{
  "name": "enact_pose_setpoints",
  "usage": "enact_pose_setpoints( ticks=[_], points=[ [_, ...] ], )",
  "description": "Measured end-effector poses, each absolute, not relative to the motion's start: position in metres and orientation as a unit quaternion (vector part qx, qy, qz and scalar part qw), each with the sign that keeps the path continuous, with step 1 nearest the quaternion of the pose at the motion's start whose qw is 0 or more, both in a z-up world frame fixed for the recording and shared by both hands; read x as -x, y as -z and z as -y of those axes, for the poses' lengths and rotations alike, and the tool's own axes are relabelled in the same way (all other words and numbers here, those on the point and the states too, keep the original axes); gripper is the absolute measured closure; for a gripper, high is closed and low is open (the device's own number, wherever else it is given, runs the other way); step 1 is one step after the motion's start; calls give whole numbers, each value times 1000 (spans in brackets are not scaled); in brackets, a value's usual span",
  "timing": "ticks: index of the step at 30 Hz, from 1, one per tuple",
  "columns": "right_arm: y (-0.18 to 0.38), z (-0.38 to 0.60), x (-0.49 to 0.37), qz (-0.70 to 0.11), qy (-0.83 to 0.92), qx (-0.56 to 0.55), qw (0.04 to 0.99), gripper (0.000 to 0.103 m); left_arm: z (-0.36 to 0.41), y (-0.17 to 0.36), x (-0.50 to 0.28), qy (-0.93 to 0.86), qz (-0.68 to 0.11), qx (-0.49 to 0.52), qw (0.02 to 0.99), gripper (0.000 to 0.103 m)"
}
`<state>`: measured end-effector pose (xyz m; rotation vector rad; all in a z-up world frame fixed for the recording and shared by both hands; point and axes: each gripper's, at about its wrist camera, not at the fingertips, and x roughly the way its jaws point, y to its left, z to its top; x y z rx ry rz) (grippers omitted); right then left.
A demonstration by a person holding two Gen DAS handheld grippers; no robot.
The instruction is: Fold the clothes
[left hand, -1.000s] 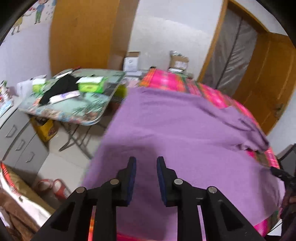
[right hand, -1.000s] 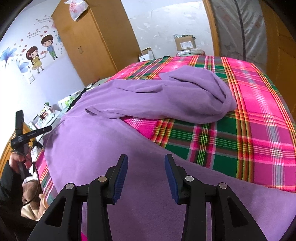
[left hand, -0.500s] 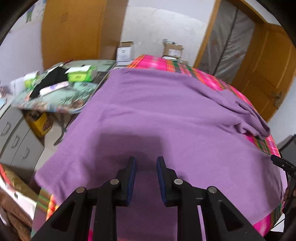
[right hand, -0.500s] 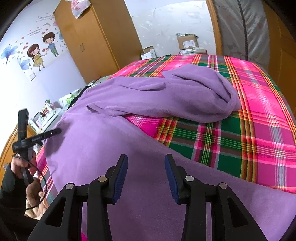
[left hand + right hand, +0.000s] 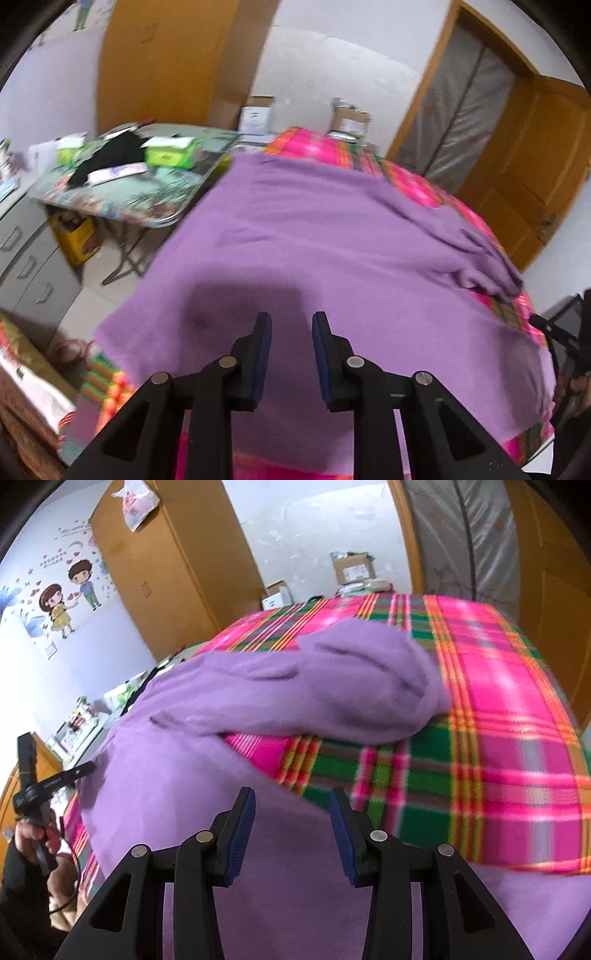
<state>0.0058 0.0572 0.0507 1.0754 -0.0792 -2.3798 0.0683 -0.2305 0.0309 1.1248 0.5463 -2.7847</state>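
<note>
A large purple garment (image 5: pixel 332 251) lies spread over a bed with a pink and green plaid cover (image 5: pixel 498 720). One sleeve (image 5: pixel 332 686) is folded across, bunched toward the right. My left gripper (image 5: pixel 290 325) is open and empty, just above the garment's near left part. My right gripper (image 5: pixel 291 801) is open and empty, above the garment's edge where it meets the plaid cover. The left gripper also shows in the right wrist view (image 5: pixel 37 775), held at the far left edge of the bed.
A folding table (image 5: pixel 122 195) with green tissue packs and dark cloth stands left of the bed. Grey drawers (image 5: pixel 26 266) are further left. Wooden wardrobe (image 5: pixel 166 572), cardboard boxes (image 5: pixel 352 566) and a wooden door (image 5: pixel 528 155) stand behind the bed.
The left gripper has opened wider and swung a little left over the garment. The right gripper has moved forward and lower toward the garment's edge. The garment lies as before.
</note>
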Motion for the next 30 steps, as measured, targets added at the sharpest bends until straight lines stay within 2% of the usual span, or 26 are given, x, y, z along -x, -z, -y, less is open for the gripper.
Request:
enact_pose_setpoints(
  ticks=[11,19,20,21,22,25,30],
  points=[
    [-86,-85,58,2,907,-372,198,60,136,-29,-26,910,-131,-391,-40,80],
    [-59,-88,136,0,885,-432,176,60,103,-10,-10,898,-111,-423,-45,80],
    [-54,-87,143,-1,880,-440,179,67,101,-9,-11,899,-107,-422,-41,79],
    [-50,-86,147,-1,877,-445,180,85,99,-9,-11,901,-103,-419,-39,79],
    [-46,-86,149,-2,875,-449,181,93,98,-9,-11,902,-100,-419,-37,79],
    [-46,-94,146,15,878,-443,183,96,94,-8,-11,905,-85,-416,-35,77],
    [-59,-131,116,61,894,-415,159,97,83,-7,-9,909,-51,-413,-38,63]
  ],
)
